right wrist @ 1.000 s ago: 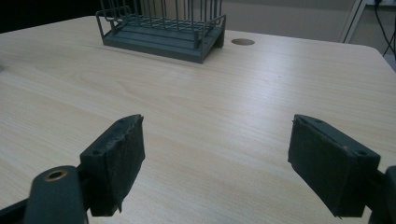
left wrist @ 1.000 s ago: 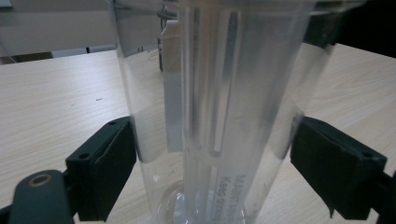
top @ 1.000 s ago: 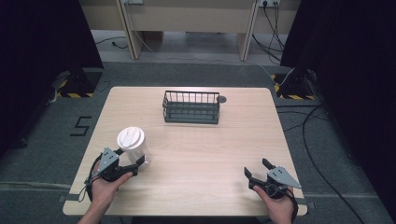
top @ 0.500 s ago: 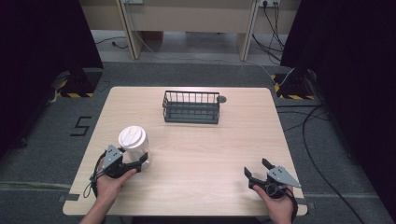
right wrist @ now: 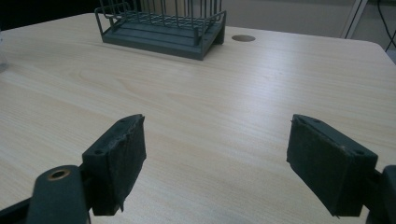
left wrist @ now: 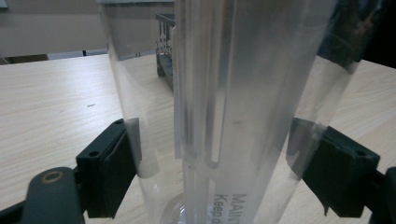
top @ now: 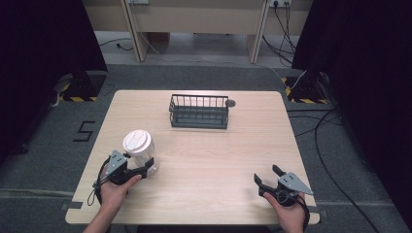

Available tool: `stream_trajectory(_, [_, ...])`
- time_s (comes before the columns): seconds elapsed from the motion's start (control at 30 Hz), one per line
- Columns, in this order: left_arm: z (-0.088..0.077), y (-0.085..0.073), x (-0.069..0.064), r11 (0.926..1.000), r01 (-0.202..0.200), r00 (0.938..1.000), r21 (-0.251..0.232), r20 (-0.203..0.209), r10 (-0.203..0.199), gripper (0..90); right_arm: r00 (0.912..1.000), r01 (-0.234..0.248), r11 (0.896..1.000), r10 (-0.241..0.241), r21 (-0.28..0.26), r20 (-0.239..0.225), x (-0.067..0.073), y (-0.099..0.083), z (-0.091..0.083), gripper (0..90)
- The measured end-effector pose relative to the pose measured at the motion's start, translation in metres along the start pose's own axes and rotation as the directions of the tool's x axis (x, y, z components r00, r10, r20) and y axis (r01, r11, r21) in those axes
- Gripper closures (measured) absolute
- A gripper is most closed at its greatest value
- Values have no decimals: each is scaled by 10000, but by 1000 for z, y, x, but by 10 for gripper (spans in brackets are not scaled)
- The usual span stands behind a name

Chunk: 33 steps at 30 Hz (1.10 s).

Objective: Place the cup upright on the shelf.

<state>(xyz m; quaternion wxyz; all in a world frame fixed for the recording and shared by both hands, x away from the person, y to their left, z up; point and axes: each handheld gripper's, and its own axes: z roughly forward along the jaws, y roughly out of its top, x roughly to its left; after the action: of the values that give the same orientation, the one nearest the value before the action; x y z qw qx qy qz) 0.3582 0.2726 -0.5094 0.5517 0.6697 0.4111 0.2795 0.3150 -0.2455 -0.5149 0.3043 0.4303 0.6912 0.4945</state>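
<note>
Left claw (top: 145, 167) pinches clear lidded cup (top: 139, 150) low, at tabletop (top: 209, 155) 8 o'clock. Right claw (top: 266, 178) spread, idle. Lift straight up; keep cup vertical, grip firm.

Dark wire basket (top: 199, 111) sits upright at far-centre of the wooden bench (top: 209, 160), w/ a small round grey disc (top: 231, 103) just beside its right end. Floor beyond: black cables (top: 286, 19), yellow-black striped blocks (top: 77, 92) at both far corners, "5" mark (top: 85, 131) left of bench.
</note>
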Motion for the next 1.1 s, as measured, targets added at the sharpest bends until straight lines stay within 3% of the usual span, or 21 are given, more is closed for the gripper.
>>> stream_trajectory(0.3, [0,11,-5,9993,-312,9995,-205,78,313,175,10000,-32,10000,32,14,8,0,0,0,205])
stream_trajectory(0.57, [9,22,-9,9992,-152,9994,-363,301,163,175,10000,-35,10000,35,-4,6,-1,0,0,206])
stream_trajectory(1.1, [28,44,-12,9974,-338,9983,-641,446,367,175,10000,-84,10000,84,-39,-10,-1,0,-1,207])
